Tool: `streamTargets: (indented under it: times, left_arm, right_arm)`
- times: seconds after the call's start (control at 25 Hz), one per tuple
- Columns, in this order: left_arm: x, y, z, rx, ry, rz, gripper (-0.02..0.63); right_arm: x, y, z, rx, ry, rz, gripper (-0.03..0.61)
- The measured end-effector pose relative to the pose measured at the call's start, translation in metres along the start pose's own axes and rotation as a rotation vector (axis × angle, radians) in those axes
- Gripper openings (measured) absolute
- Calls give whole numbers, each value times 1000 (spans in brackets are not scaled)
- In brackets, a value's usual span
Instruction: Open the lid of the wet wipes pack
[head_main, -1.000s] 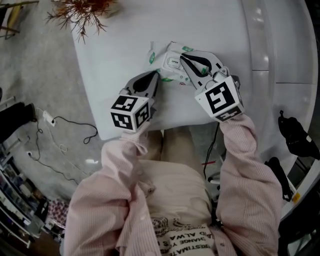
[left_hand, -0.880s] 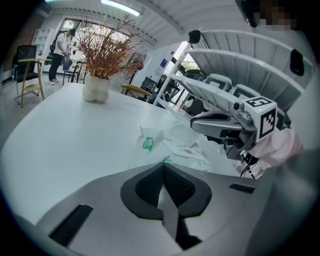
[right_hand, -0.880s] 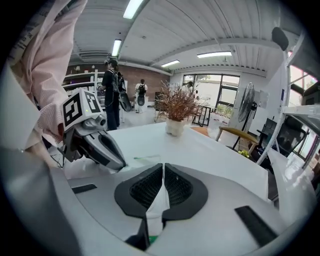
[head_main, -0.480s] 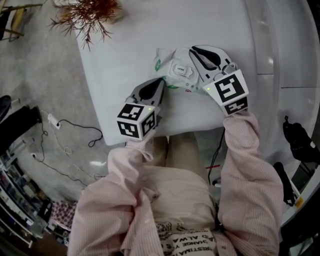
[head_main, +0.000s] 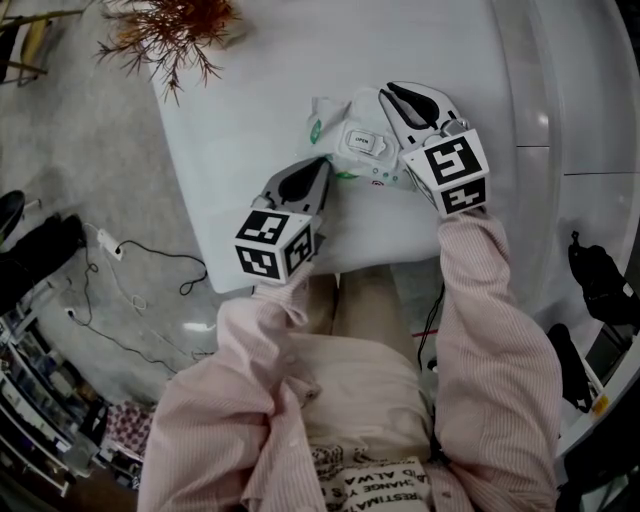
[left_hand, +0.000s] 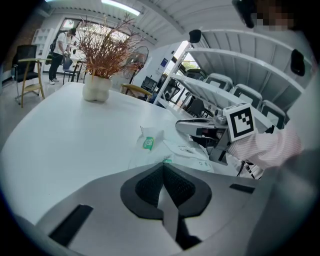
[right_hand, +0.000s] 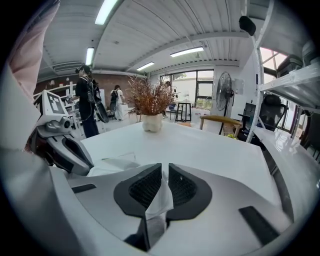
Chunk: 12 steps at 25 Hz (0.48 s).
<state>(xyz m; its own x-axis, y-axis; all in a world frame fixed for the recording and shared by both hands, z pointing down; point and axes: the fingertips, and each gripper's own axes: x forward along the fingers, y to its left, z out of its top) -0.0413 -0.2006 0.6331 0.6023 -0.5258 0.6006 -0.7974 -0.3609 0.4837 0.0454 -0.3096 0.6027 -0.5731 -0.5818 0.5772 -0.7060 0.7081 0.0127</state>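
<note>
White table (head_main: 250, 120) — dried-branch vase (left_hand: 96, 89) beyond wipes pack (head_main: 325, 115)

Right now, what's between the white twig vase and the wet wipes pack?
Nothing. In the left gripper view, only bare white tabletop lies between the round white vase of reddish twigs and the soft white wet wipes pack.

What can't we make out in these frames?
Head view: right end of pack, under the right hand-held gripper.
Right gripper view: white sheet between its jaws, which just opened slightly; wipe or film, unclear.
Left gripper view: whether the left hand-held gripper pinches the pack; its tips hide that.
</note>
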Motion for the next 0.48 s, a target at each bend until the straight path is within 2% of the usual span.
streamTargets:
  times: [0.2,0.28,0.36,0.48]
  left_arm:
    - [0,1,0,-4,-2,-11,-2]
    - [-1,1,-2,-29,-2,-18,-2]
    - [-5,1,-4,-63,-4,-20,-2]
    - [-17,-5,-2,-38,-16,-21,-2]
  right_arm:
    - [0,-1,-1,6,-5,-10,18]
    - [-2,-1,1,19,-18,-6,18]
    - [-6,-1,6,62,-50,8,18]
    - [-18,1,15,141,-105,27,18]
